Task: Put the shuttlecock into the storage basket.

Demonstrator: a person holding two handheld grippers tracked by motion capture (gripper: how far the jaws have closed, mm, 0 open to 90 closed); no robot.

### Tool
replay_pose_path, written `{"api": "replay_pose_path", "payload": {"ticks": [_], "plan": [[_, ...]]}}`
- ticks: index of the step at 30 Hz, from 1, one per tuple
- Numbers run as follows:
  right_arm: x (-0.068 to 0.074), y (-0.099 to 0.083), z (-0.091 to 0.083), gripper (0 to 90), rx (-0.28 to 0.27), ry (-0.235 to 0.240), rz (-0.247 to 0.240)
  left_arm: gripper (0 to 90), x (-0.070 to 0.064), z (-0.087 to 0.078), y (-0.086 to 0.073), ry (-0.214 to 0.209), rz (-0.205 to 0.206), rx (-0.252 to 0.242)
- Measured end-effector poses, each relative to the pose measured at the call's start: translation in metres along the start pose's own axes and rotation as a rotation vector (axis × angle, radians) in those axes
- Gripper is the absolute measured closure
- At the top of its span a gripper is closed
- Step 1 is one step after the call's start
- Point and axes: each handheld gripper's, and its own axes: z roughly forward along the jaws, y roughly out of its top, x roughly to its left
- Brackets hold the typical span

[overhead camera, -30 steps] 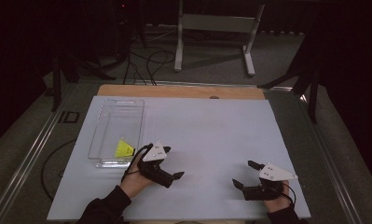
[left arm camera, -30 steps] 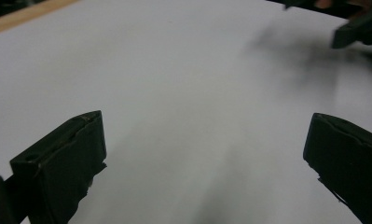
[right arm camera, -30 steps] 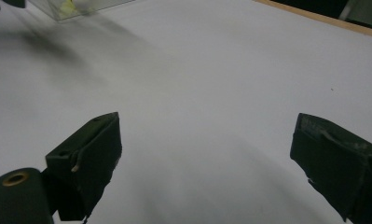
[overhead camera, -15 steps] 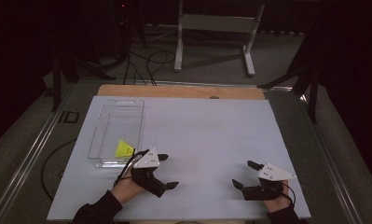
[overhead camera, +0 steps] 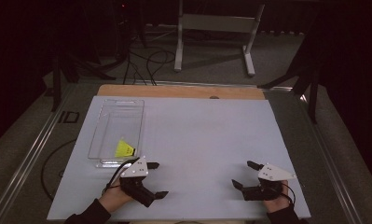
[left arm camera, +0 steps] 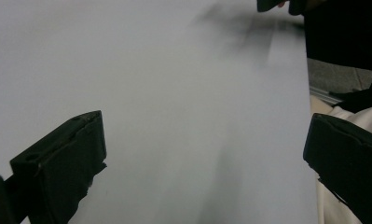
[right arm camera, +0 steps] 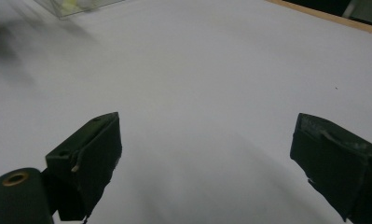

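Observation:
A clear plastic tray [overhead camera: 108, 121] lies on the left of the white table sheet [overhead camera: 197, 130], with a small yellow packet [overhead camera: 124, 149] inside near its front end. My left gripper [overhead camera: 157, 179] rests low at the front left, just in front of the tray, jaws wide apart and empty. In the left gripper view its jaws frame bare white sheet [left arm camera: 174, 116]. My right gripper [overhead camera: 246, 175] sits at the front right, also open with nothing between its jaws. The tray's corner [right arm camera: 76, 5] and a bit of yellow show at the top left of the right gripper view.
A bare wooden strip [overhead camera: 183, 91] runs along the table's far edge. Beyond it stand a metal frame stand [overhead camera: 216, 28] and cables on the floor. A sleeve and pale cloth [left arm camera: 347, 112] show at the right of the left gripper view.
My left gripper has drawn back from the tray's front end toward the near table edge and turned rightward. The right gripper has stayed in place.

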Motion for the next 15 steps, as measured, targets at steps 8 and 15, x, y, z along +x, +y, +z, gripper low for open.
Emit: {"api": "replay_pose_path", "payload": {"ticks": [8,15], "plan": [[0.000,0.000,0.000,9.1,-0.003,0.003,-0.004,0.1,0.001,-0.011,-0.017,0.003,-0.039,0.017],[0.000,0.000,0.000,9.0,0.001,0.006,0.001,0.1,0.003,-0.025,-0.032,0.042,-0.084,0.012]]}}
